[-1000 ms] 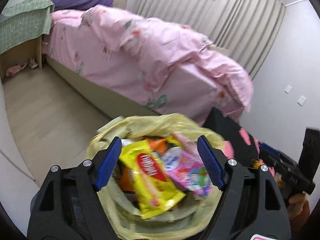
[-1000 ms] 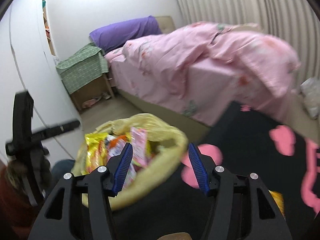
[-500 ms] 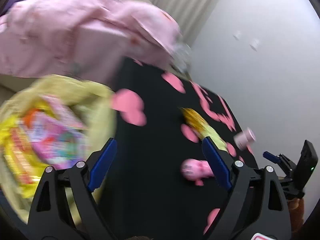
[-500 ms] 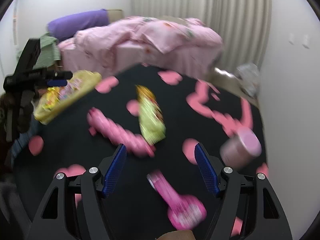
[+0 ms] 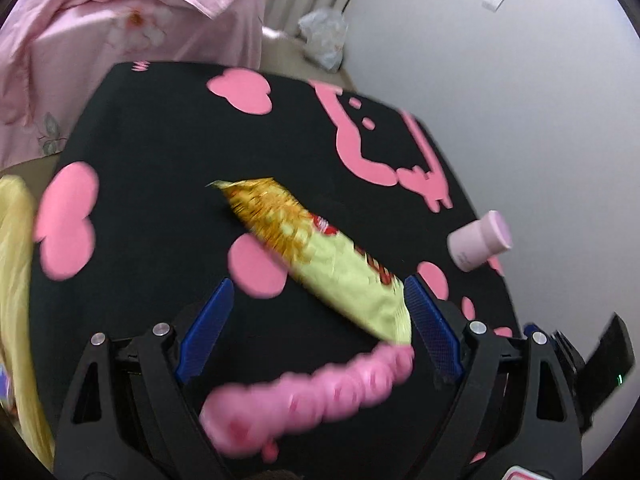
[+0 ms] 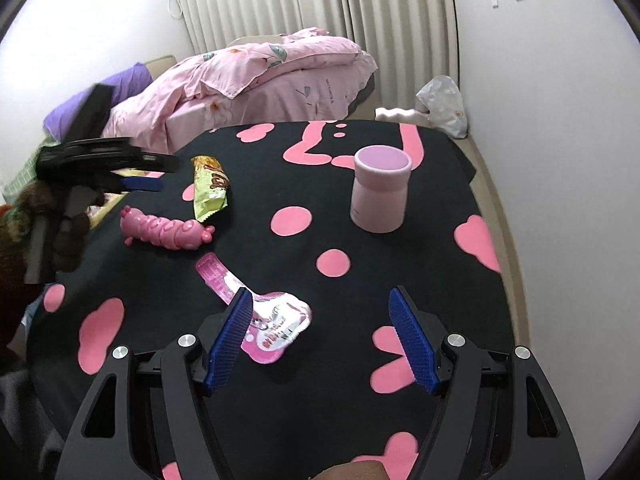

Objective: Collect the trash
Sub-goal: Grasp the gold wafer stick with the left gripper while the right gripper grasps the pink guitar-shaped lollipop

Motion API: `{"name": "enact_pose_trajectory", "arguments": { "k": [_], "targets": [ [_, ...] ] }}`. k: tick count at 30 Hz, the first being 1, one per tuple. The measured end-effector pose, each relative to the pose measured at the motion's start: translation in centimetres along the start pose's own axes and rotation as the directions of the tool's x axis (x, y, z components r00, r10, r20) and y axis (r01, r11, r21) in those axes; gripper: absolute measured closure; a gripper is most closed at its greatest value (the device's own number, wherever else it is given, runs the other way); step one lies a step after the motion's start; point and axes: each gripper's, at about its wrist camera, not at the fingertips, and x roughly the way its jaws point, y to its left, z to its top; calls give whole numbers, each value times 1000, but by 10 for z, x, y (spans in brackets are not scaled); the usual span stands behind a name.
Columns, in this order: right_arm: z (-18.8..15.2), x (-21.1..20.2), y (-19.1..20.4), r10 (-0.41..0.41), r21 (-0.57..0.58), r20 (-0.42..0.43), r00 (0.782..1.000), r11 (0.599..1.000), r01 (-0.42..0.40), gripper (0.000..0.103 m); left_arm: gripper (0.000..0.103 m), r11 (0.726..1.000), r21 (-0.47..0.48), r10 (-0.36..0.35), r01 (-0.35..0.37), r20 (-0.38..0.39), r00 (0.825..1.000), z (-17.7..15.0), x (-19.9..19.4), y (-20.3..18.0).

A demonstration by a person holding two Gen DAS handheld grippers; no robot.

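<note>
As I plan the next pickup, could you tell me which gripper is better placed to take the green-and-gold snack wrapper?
Left. The left gripper hangs open just short of the green-and-gold snack wrapper; the right gripper is nearer the pink-and-silver pouch.

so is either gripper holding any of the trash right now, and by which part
Nothing is held. The left gripper and the right gripper both have open jaws that have just been opening, with no wrapper clamped.

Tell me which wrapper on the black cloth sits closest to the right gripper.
The pink-and-white pouch, lying right beside the right gripper's left finger. The yellow-green snack wrapper lies much farther off, past the pink caterpillar toy.
</note>
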Motion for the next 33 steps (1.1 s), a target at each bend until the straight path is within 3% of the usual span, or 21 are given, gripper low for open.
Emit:
{"name": "enact_pose_trajectory", "arguments": {
  "k": [4, 6, 7, 11, 13, 19, 26, 29, 31, 32, 33],
  "targets": [
    [-2, 4, 10, 2, -36, 1, 1000, 999, -2, 36, 31, 996, -46, 75, -78, -56, 996, 26, 38, 3],
    [-3, 6, 16, 9, -64, -7, 1000, 998, -10, 36, 35, 993, -47, 104, -106, -38, 994, 32, 39, 3],
    [-4, 6, 17, 16, -72, -10, 1000, 997, -17, 36, 46, 992, -47, 111, -113, -44, 993, 33, 41, 2],
    [-6, 8, 14, 41, -69, -23, 999, 997, -43, 36, 68, 998, -42, 53, -55, -62, 997, 27, 38, 3],
    [-7, 12, 10, 55, -47, -41, 998, 997, -57, 36, 71, 999, -44, 22, -24, -43, 999, 22, 30, 3],
    [-12, 22, 17, 109, -61, -119, 987, 991, -117, 36, 72, 1000, -14, -23, 24, 90, 996, 12, -21, -8],
    [-8, 39, 35, -8, -166, -158, 987, 986, -19, 36, 71, 997, 64, -54, 46, 126, 991, -10, -63, -22],
    [-7, 43, 40, -8, -195, -171, 985, 981, -25, 36, 71, 995, 96, -32, 20, 130, 991, -27, -70, -22],
    [-7, 44, 43, -4, -213, -183, 983, 976, -35, 44, 71, 994, 110, -15, 0, 133, 991, -38, -76, -19],
    [-7, 45, 44, -9, -224, -190, 982, 974, -35, 55, 71, 993, 117, -4, -12, 137, 991, -43, -79, -17],
    [-7, 44, 44, -12, -226, -190, 982, 974, -32, 55, 71, 993, 120, 3, -20, 141, 990, -48, -82, -15]
  ]
}}
